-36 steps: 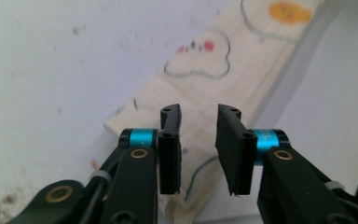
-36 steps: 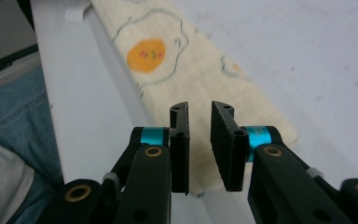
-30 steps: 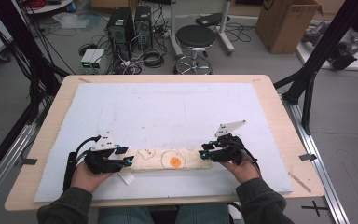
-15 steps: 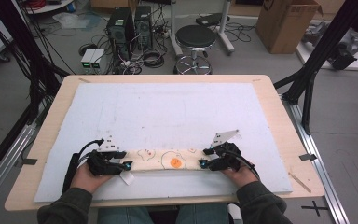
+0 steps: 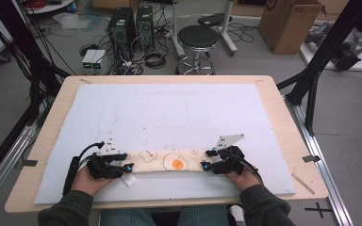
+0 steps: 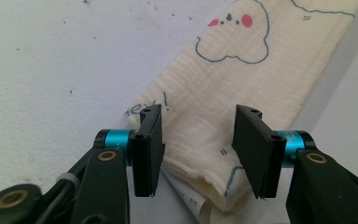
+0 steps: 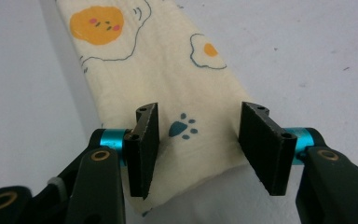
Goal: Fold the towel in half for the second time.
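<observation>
The cream printed cloth [image 5: 169, 161] lies folded into a long narrow strip along the near edge of the counter [image 5: 283, 122], on its white mat [image 5: 169, 113]. The left tongs [image 6: 198, 140] and right tongs [image 7: 196, 140] sit at opposite ends, each with jaws apart astride the fabric and not pressing it; the right pair has just been opening. This looks like a release after a fold. The next move likely calls for closing on both ends again and folding the strip across. How many layers lie underneath is hard to tell, and a small white tag [image 5: 128, 180] is half tucked under the left end.
</observation>
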